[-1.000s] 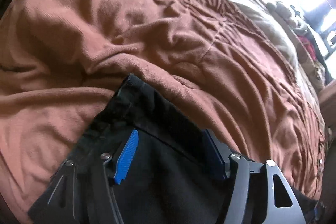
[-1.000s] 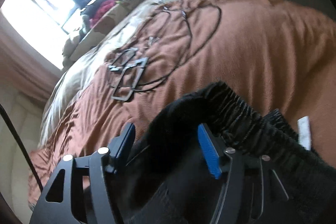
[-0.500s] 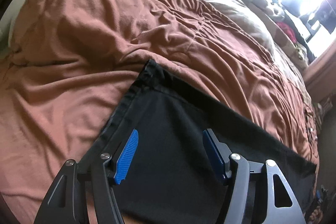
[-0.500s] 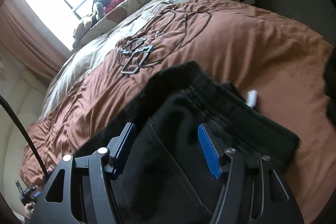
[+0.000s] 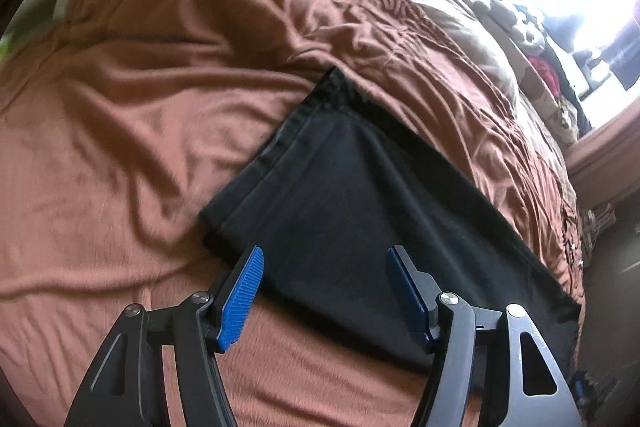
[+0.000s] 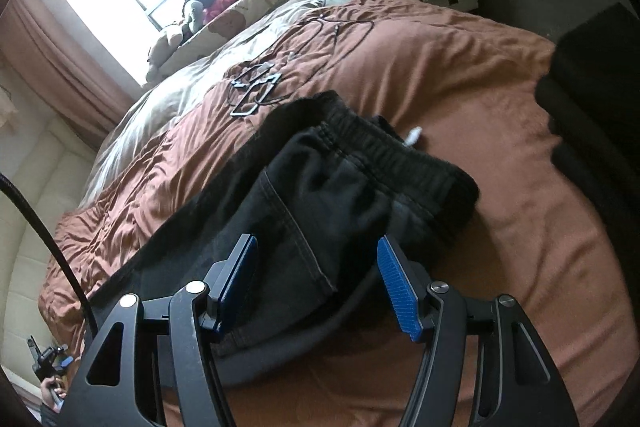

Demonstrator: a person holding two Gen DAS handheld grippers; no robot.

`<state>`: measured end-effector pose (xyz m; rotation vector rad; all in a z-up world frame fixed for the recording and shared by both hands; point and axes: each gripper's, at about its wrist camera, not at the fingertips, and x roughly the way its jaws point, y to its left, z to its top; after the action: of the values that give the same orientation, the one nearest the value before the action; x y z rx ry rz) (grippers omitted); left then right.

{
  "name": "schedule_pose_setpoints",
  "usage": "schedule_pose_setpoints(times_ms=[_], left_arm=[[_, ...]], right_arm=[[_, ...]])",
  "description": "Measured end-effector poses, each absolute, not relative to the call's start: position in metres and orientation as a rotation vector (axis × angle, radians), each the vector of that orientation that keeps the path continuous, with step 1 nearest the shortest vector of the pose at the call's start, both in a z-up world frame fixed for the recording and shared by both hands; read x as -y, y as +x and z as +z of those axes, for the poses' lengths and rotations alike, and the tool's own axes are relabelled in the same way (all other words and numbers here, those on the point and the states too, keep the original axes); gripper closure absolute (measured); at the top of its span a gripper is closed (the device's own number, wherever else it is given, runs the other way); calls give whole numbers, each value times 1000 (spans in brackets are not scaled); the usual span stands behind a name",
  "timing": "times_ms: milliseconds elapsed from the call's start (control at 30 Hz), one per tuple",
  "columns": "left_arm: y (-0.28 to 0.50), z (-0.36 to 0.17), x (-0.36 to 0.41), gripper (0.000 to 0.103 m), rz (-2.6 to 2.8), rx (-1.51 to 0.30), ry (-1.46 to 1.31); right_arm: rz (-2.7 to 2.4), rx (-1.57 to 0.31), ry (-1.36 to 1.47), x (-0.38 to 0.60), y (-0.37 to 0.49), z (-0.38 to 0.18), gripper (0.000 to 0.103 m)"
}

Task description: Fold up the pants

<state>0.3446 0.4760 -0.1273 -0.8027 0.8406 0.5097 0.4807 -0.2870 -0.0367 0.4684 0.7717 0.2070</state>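
Right wrist view: black pants lie flat on the rust blanket. Right gripper and left gripper hover spread, empty. Soft, limp cloth; best pinched at waistband and hem.

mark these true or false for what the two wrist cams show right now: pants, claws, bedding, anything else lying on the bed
1. The black pants lie flat on the brown blanket. True.
2. The left claw is clamped on the hem of a pant leg. False: its jaws stand apart above the cloth and grip nothing.
3. The right claw is open, with the pants' pocket side below it. True.
4. The elastic waistband hangs off the edge of the bed. False: it rests on the blanket, well in from the edge.
5. Thin black cables lie on the blanket beyond the waistband. True.
6. The pants are blue denim. False: they are black.
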Motion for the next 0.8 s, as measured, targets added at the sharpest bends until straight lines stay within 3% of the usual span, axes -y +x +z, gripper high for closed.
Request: schedule_pose_setpoints(times_ms=[400,700,800], left_arm=[[332,-184,-479,37,544,-845,-999],[332,-193,-490,39,586,-667,-1039],[328,-190,-493,53,564,-593,-1072]], right_arm=[[194,-837,548,305,447,-79,39],[233,-838,714,311,454,-112,39],[240,-802,777,315,456,-115,39]])
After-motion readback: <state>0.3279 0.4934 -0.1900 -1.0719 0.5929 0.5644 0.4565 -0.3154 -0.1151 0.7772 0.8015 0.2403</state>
